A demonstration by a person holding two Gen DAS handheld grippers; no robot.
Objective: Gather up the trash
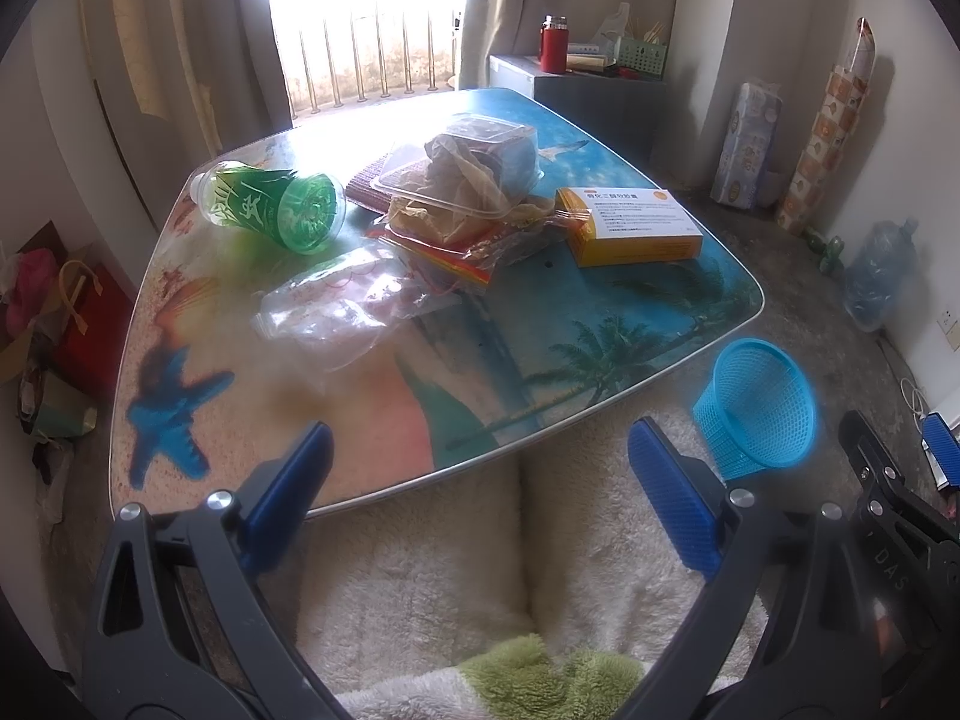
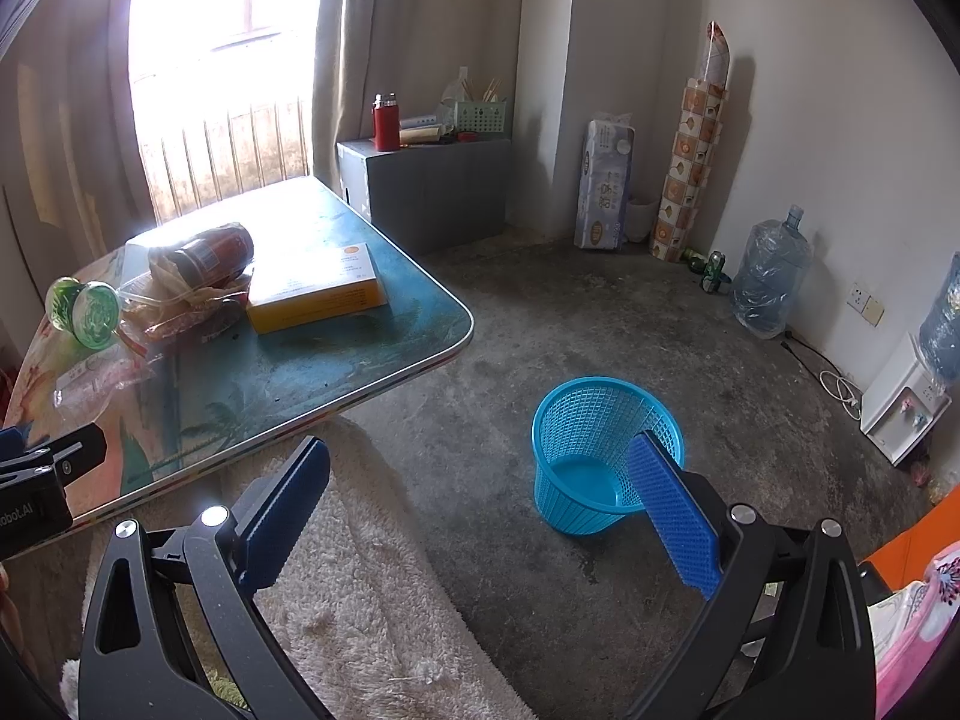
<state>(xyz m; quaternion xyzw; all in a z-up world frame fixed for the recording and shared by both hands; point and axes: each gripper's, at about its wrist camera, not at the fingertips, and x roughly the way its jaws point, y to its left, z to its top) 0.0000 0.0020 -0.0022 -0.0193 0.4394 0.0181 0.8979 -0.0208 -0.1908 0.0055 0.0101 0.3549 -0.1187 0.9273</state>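
Beach-print table (image 1: 600, 324): one green bottle (image 1: 276, 207), one yellow box (image 1: 630, 225), one blue basket (image 1: 759, 408).

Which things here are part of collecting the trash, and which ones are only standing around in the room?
For the job:
- green bottle
- clear plastic bag
- clear food container
- yellow box
- blue basket

Just lying about:
- red flask
- water jug
- tissue pack
- patterned roll
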